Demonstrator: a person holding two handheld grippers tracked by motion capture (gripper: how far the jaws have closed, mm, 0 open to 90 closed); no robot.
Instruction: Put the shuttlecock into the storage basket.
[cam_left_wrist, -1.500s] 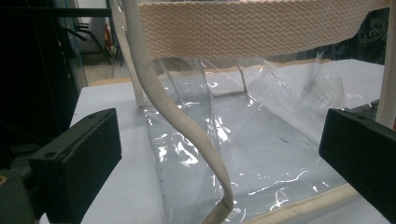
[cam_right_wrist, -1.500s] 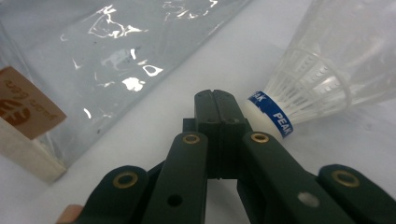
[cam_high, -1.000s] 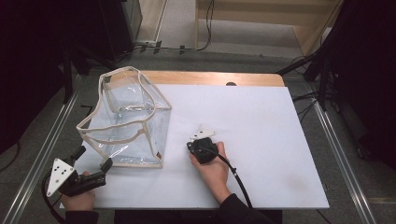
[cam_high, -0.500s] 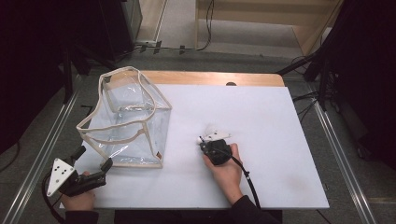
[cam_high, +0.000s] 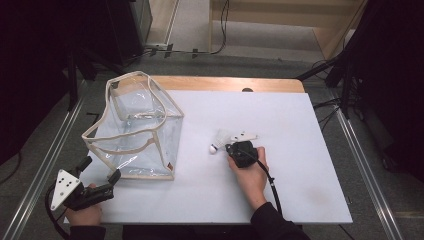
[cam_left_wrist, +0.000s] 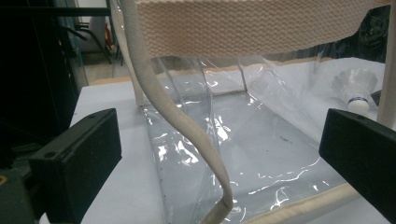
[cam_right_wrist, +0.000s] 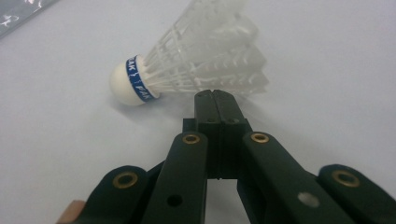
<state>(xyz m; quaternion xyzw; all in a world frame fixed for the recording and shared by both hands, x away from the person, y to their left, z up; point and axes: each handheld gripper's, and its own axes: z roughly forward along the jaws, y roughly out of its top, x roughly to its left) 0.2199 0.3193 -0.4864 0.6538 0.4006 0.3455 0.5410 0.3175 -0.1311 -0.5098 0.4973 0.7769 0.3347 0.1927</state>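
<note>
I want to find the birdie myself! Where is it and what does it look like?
Look at the white table. Right of the clear plastic bag, the shuttlecock lies on its side just in front of the shut right gripper. It alone has white feathers, a round cork tip and a blue band.

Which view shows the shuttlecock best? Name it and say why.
The right gripper view: the shuttlecock lies large and sharp, cork, blue band and feathers plain. The high view shows it small; the left gripper view shows it blurred through the clear bag.
</note>
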